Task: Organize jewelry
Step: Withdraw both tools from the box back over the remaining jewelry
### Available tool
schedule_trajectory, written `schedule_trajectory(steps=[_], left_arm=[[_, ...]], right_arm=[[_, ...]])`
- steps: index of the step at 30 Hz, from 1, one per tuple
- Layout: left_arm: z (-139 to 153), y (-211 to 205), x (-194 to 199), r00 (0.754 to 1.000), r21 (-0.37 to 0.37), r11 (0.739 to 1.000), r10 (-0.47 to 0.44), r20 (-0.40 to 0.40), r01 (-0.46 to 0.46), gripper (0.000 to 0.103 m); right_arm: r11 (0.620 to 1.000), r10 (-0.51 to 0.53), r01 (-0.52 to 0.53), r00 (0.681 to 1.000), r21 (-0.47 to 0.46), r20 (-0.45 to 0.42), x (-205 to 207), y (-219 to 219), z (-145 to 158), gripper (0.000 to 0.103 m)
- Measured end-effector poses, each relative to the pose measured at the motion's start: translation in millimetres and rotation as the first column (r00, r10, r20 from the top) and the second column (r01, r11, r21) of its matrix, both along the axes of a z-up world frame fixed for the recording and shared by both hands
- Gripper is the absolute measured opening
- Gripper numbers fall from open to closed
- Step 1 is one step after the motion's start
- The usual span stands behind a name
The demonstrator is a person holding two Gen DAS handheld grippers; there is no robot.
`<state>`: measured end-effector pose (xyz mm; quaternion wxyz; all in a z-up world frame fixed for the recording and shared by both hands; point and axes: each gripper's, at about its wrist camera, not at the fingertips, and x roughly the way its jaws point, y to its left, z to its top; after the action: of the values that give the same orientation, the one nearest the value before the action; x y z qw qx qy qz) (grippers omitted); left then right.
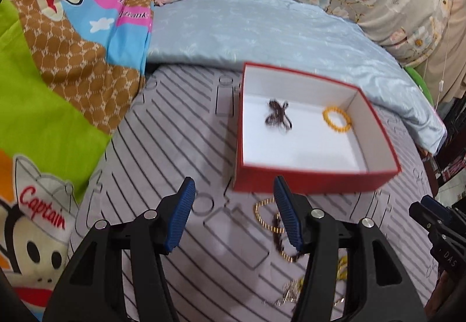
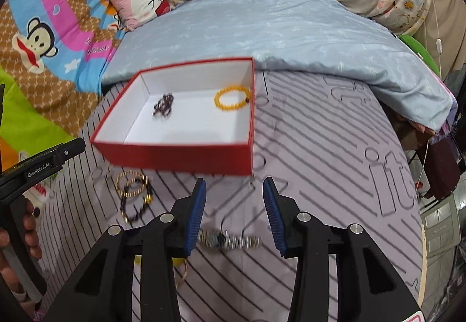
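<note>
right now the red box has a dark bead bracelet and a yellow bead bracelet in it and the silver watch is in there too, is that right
Not quite. The red box does hold the dark bead bracelet and the yellow bead bracelet, but the silver watch is not in it. The right wrist view shows the watch lying on the striped mat in front of the box, below the open fingers of the right gripper.

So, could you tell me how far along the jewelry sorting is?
Two pieces are in the red box: a dark bead strand and a yellow bracelet. Both grippers are open and empty. Gold chain, dark bracelet and watch remain on the sheet.
</note>
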<state>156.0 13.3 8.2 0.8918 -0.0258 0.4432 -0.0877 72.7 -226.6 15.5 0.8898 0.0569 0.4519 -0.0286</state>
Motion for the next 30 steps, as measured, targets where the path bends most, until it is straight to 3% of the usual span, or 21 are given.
schedule_trajectory(steps=[9, 16, 21, 30], left_arm=[[-29.9, 0.0, -41.6, 0.996, -0.003, 1.0, -0.017, -0.088, 0.017, 0.054], [-44.0, -2.3, -67.4, 0.99, -0.012, 0.999, -0.039, -0.134, 0.038, 0.054], [-49.0, -2.3, -78.3, 0.987, -0.015, 0.998, -0.054, -0.152, 0.053, 0.054], [-55.0, -5.0, -89.7, 0.982, -0.018, 0.997, -0.083, -0.171, 0.081, 0.054]], right_arm=[[0.998, 0.03, -0.025, 0.996, 0.061, -0.086, -39.7, 16.7, -31.3, 0.041], [0.993, 0.085, -0.075, 0.989, 0.088, -0.121, -45.0, 39.3, -50.5, 0.037], [0.993, 0.096, -0.084, 0.986, 0.086, -0.14, -39.2, 46.0, -61.6, 0.022], [0.992, 0.104, -0.091, 0.984, 0.092, -0.143, -33.6, 49.1, -70.8, 0.007]])
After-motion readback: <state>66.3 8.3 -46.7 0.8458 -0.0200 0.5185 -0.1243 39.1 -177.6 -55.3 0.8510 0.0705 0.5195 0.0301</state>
